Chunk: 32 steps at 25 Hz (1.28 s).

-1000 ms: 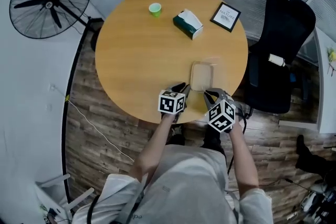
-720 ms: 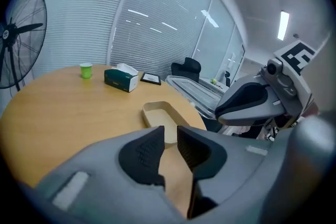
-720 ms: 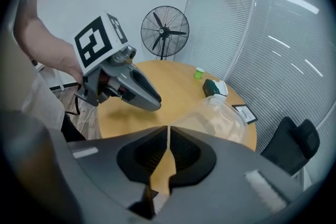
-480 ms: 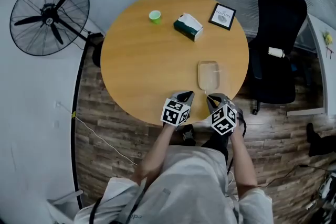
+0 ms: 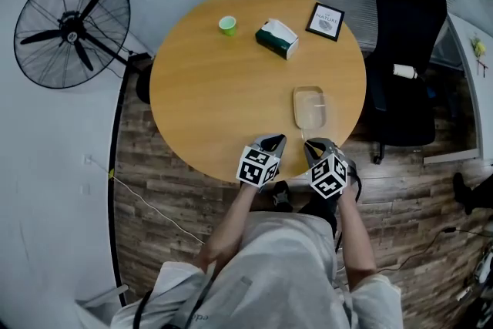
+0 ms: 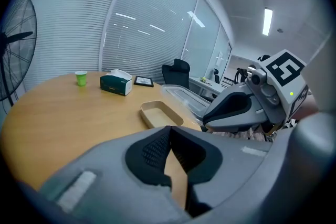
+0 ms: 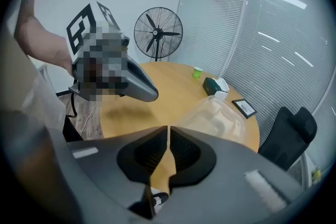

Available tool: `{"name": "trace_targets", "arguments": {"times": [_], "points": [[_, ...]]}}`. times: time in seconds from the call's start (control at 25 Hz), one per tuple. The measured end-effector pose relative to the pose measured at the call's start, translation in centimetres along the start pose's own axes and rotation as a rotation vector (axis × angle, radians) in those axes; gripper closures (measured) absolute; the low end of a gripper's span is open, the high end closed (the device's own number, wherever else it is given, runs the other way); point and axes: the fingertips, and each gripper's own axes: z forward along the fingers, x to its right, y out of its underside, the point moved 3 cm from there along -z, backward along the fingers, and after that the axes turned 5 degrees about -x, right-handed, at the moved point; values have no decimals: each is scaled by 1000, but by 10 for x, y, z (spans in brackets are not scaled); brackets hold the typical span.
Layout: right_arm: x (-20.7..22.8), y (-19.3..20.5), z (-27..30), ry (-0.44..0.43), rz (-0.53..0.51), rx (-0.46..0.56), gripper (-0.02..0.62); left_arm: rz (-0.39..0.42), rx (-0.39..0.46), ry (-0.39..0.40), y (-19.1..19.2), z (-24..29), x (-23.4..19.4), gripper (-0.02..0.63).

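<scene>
A shallow beige tray [image 5: 300,109] sits on the round wooden table [image 5: 223,96] near its front right edge. A clear plastic lid [image 6: 185,96] lies along the tray's right side; how it rests I cannot tell. In the right gripper view the lid [image 7: 216,118] hides most of the tray. My left gripper [image 5: 275,139] hovers at the table's front edge just left of the tray [image 6: 159,113], shut and empty [image 6: 169,129]. Beside it my right gripper [image 5: 309,142] points at the tray's near end, also shut on nothing [image 7: 168,128].
At the far side of the table stand a green cup [image 5: 226,25], a green tissue box [image 5: 276,38] and a framed picture [image 5: 326,21]. A black office chair [image 5: 404,50] is at the right, and a floor fan [image 5: 73,15] at the left. A cable [image 5: 146,196] runs across the wooden floor.
The left gripper's jaws had a small gap and have closed. Both grippers stay at the table's front edge. The head view has shifted slightly.
</scene>
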Motion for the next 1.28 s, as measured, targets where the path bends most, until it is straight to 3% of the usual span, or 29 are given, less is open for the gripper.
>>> {"name": "trace_targets", "arguments": {"times": [1.28], "points": [[-6,-10,-3,4,-27,-9,580,35,-4,35,0,2,10,601]]}}
